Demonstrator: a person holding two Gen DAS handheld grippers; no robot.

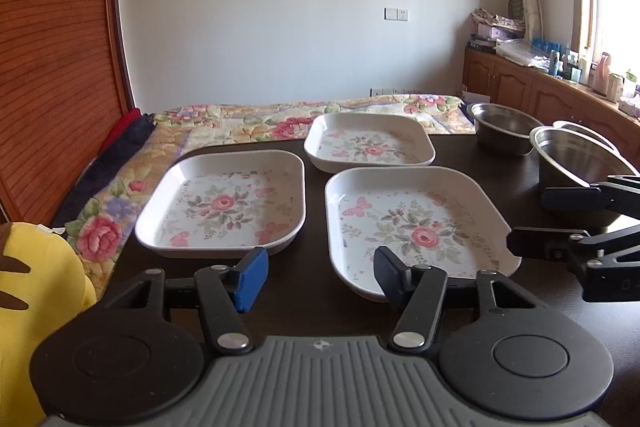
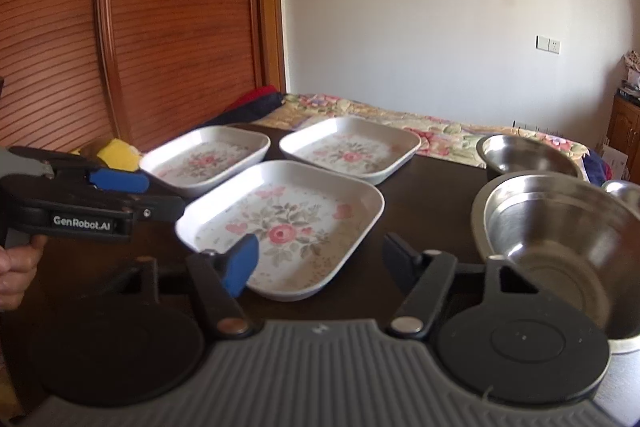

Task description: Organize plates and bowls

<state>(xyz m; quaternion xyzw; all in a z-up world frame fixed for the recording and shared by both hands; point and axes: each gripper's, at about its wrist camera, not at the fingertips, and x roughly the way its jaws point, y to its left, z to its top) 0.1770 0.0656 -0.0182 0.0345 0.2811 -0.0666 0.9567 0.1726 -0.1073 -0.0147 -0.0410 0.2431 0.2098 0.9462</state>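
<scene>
Three white square plates with a rose print lie on the dark table (image 1: 308,155): a left plate (image 1: 222,203), a far plate (image 1: 370,143) and a near plate (image 1: 416,227). To their right stand steel bowls: a near bowl (image 1: 580,159) and a far bowl (image 1: 504,125), with a third rim behind. My left gripper (image 1: 320,279) is open and empty, just in front of the gap between the left and near plates. My right gripper (image 2: 320,263) is open too, over the near plate (image 2: 284,227), beside the near bowl (image 2: 552,239). The right gripper (image 1: 528,221) reaches that plate's right corner.
A floral bedspread (image 1: 256,123) lies beyond the table. A slatted wooden door (image 1: 56,67) is on the left, with a yellow plush toy (image 1: 36,279) below it. A cabinet (image 1: 560,87) with bottles runs along the right under a window. A hand (image 2: 16,267) holds the left gripper (image 2: 160,195).
</scene>
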